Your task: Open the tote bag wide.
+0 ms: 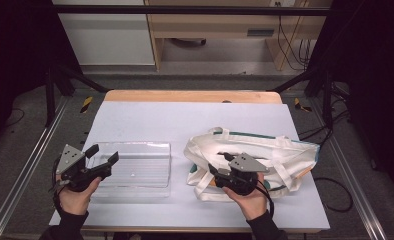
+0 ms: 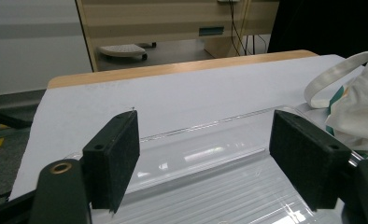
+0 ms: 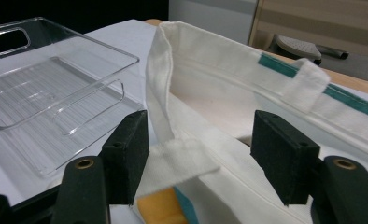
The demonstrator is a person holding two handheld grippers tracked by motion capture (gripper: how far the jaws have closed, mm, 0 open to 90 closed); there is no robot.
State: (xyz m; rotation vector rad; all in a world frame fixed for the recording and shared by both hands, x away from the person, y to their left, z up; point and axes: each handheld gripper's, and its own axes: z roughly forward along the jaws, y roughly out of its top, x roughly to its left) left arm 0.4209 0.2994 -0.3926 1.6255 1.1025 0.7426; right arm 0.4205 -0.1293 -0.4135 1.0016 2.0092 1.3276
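A: Progress was slight, I judged. I had my right gripper (image 3: pixel 198 154) at the near edge of the canvas tote bag (image 1: pixel 265 155), jaws spread on either side of its rim and handle base, pads not yet pressing the cloth. No grip made, nothing lifted.

B: And your left?

A: My left gripper (image 2: pixel 203 161) hung with its jaws spread wide over the near left of the clear plastic tray (image 1: pixel 135 167), pinching nothing. The tray lay empty.

B: Where did the bag sit?

A: Flat at the worktop's (image 1: pixel 185 120) right side, just beside the tray. The top was pale and bare, with a wooden strip along its far edge. Beyond stood a grey floor, wooden furniture (image 1: pixel 225 25) and trailing cables.
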